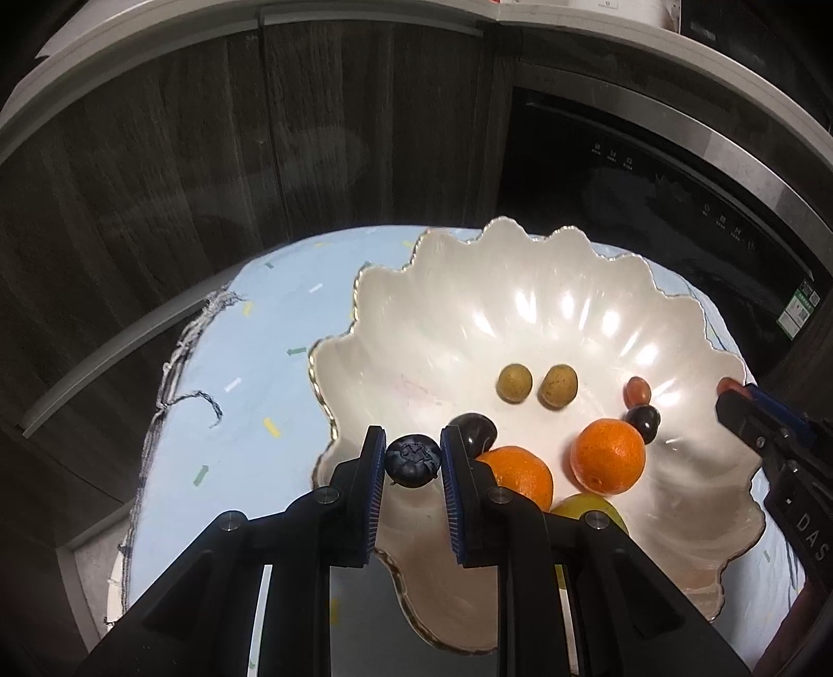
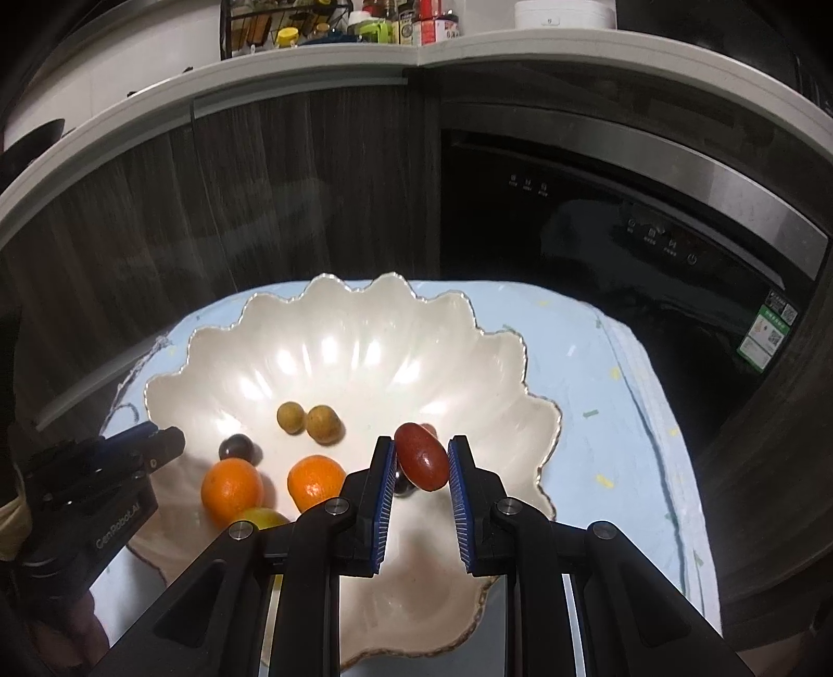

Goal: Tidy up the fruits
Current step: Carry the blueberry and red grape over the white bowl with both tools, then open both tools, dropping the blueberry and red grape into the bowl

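A white scalloped bowl [image 1: 520, 323] [image 2: 323, 333] sits on a light blue cloth. In it lie two oranges [image 1: 606, 455] [image 2: 231, 489], two small tan fruits [image 1: 514, 383] [image 2: 323, 424], dark grapes [image 1: 643, 423] [image 2: 235, 447], a red cherry tomato [image 1: 638, 390] and a yellow-green fruit [image 1: 588, 505]. My left gripper [image 1: 413, 461] is shut on a blueberry [image 1: 413, 461] above the bowl's near left rim. My right gripper [image 2: 420, 463] is shut on a red oblong tomato [image 2: 420, 463] above the bowl's right side.
The blue cloth [image 1: 244, 375] [image 2: 598, 416] covers a small round table with frayed edges. Dark wood cabinets [image 1: 208, 156] and a black built-in appliance [image 2: 598, 234] stand behind. A countertop with jars [image 2: 406, 26] runs above.
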